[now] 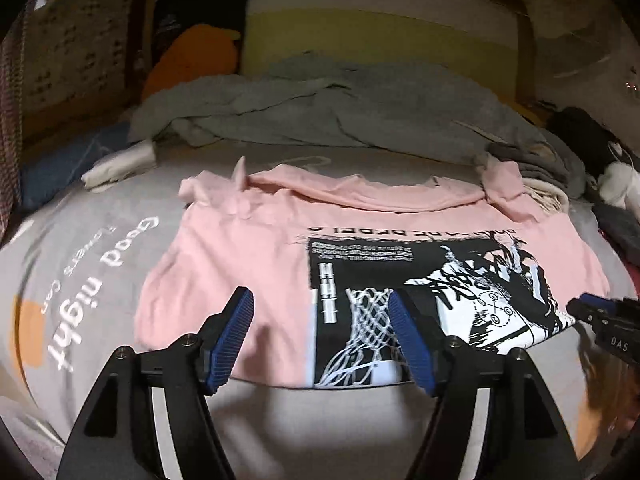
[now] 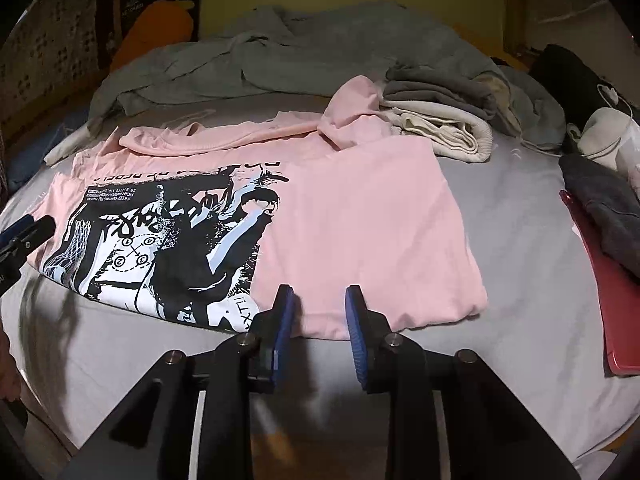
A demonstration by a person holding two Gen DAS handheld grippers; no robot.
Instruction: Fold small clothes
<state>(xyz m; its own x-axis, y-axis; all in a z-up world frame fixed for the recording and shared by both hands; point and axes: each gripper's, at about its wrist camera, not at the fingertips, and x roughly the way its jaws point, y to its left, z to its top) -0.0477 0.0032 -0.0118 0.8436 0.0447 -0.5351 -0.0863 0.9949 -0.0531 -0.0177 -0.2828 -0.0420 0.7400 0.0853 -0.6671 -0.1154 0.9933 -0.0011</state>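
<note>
The bed (image 2: 500, 240) carries a pink T-shirt (image 2: 360, 220) lying flat just ahead of both grippers; left hand-held gripper (image 1: 320, 320) gapes wide, empty, right hand-held gripper (image 2: 318, 312) part-open, empty, at its near hem

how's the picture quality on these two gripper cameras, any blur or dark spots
Left wrist view: motion-smeared, the pink printed T-shirt soft-edged, the grey bedsheet lettering streaked, corners black from fisheye vignetting. Right wrist view: sharper on the shirt, dim warm light, blurred shadow at lower left, bed edges bowed.
</note>
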